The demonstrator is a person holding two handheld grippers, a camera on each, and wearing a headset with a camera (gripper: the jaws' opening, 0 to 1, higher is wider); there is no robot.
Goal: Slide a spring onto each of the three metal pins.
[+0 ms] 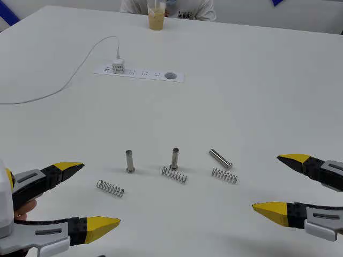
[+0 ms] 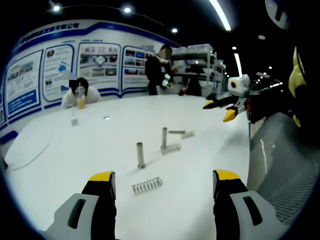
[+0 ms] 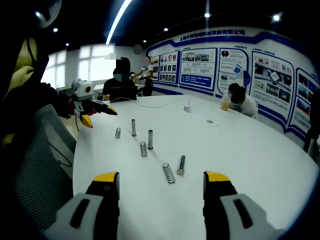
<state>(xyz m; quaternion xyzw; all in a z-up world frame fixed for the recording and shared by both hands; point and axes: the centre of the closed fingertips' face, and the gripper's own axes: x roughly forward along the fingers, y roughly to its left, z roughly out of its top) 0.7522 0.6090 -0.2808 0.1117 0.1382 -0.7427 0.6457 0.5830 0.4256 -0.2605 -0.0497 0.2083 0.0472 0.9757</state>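
Note:
Three metal pins rest on the white table. The left pin (image 1: 129, 160) and the middle pin (image 1: 174, 158) stand upright, while the right pin (image 1: 220, 158) lies on its side. A loose spring lies just in front of each: left spring (image 1: 110, 188), middle spring (image 1: 174, 174), right spring (image 1: 224, 175). My left gripper (image 1: 96, 194) hovers open at the lower left, near the left spring (image 2: 147, 185). My right gripper (image 1: 268, 182) is open at the lower right, close to the lying pin (image 3: 181, 165) and its spring (image 3: 168, 172). Neither holds anything.
A white power strip (image 1: 139, 73) with a plugged-in adapter (image 1: 118, 65) and a trailing cable lies further back. A cup of drink (image 1: 156, 15) stands at the far edge in front of a seated person. A mesh chair (image 2: 280, 160) is beside the table.

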